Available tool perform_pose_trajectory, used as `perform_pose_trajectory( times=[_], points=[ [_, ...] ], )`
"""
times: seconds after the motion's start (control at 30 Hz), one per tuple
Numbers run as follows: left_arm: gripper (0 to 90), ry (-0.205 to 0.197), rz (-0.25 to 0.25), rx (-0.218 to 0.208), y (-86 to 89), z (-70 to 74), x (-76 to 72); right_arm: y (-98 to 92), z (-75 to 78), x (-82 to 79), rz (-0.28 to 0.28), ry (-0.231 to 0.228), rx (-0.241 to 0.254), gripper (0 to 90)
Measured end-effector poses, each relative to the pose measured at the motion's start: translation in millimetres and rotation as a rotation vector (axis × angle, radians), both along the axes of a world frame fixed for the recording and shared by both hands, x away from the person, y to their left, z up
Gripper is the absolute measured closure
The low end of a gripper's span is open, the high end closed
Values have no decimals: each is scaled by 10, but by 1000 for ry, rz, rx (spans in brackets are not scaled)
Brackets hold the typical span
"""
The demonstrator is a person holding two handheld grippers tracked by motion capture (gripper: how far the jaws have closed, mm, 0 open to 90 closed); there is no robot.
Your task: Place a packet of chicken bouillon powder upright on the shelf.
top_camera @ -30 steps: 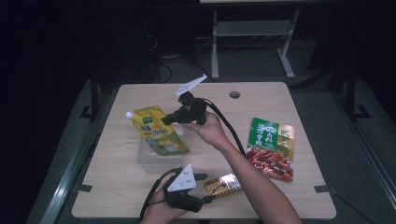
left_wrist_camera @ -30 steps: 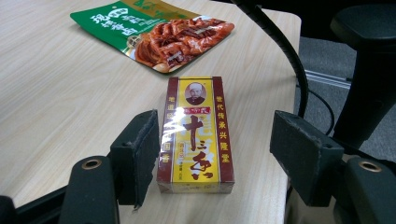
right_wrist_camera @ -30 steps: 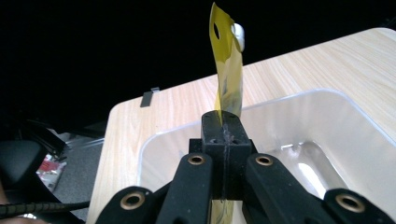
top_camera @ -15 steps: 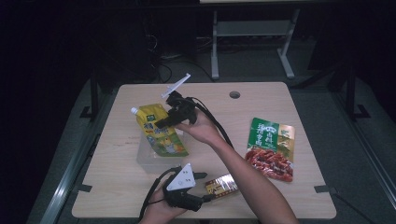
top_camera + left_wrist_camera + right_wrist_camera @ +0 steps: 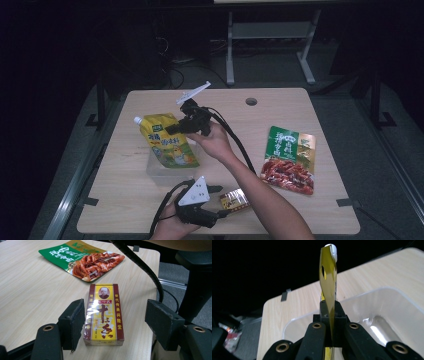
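With the right gripper (image 5: 329, 340) pinching the yellow pouch (image 5: 167, 142) above the clear tub (image 5: 387, 312) and the left gripper (image 5: 117, 322) spread around the spice box (image 5: 104, 315), lowering the pouch in seems next.

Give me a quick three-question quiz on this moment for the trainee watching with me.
1. True or false: the right gripper is clamped on the yellow pouch.
2. What lies between the open jaws of the left gripper? A) the small box B) the green snack bag C) nothing
3. What does the pouch hang over?

Key
1. True: its jaws pinch the pouch's edge.
2. A: the box lies on the table between the pads, with a clear gap on one side.
3. The clear plastic tub.
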State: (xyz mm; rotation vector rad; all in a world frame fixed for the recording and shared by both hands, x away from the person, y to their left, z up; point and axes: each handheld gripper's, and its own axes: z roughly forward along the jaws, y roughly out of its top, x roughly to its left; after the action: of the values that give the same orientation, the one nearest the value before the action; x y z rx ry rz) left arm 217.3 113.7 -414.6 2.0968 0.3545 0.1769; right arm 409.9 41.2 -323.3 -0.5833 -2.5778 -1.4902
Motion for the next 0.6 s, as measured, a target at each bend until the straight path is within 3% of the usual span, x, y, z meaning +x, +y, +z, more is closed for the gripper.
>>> perform_pose_trajectory(
  times=[0.17,0.33,0.6],
  points=[
    [318,2,-6,-1,-17,-5,-13,-60,-64,-56,-40,-29,62,896],
    [318,9,-5,2,-30,-14,-14,-138,-178,-78,-79,-28,127,896],
    [317,11,8,8,-15,-15,11,-184,-278,-81,-91,-40,156,896]
  ],
)
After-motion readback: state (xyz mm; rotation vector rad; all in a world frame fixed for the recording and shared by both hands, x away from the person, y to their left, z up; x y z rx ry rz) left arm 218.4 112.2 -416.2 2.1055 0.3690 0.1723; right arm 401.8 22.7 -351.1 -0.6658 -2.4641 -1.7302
